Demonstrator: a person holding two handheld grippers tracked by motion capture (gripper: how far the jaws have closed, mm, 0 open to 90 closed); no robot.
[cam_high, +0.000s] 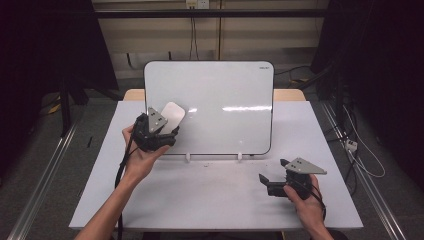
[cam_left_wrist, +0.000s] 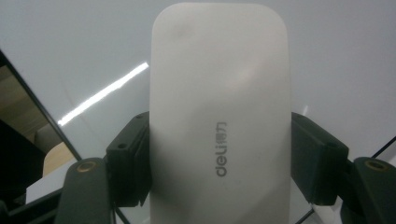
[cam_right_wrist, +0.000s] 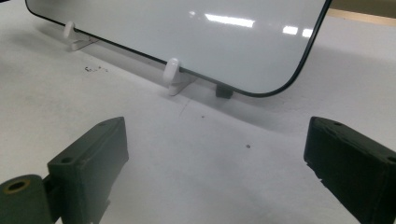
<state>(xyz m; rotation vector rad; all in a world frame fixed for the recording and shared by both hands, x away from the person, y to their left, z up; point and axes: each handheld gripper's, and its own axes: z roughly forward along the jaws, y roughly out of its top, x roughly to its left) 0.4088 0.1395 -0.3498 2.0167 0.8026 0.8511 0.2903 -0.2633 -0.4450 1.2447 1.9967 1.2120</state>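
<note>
Left gripper (cam_high: 167, 131) is up at the whiteboard (cam_high: 225, 100), over the board's lower-left area, held in the person's left hand (cam_high: 142, 160). Its 2 jaws are pinching a white eraser (cam_high: 171, 115); in the left gripper view each black pad presses a long side of the eraser (cam_left_wrist: 219, 116), which sticks out well past the jaws with grey "deli" lettering on its top face. Behind it is plain white board surface with 1 bright light streak. From the high view the eraser sits against or just in front of the board face; can't tell which.

Whiteboard: white, thin dark edge, rounded corners, leaning back, standing on 2 small white clips (cam_high: 188, 158) at its bottom edge on the grey-white table (cam_high: 210, 195). In the right gripper view those clips (cam_right_wrist: 173, 70) show under the board's lower edge (cam_right_wrist: 187, 32), with a few dark specks on the table near them.

Right gripper (cam_high: 270, 181) is low at the table's front-right, well apart from the board and the eraser, in the person's right hand (cam_high: 307, 205). Jaws spread wide, nothing between them, bare tabletop showing in the gap. Grey 3-cornered plate (cam_high: 305, 166) on top.
</note>
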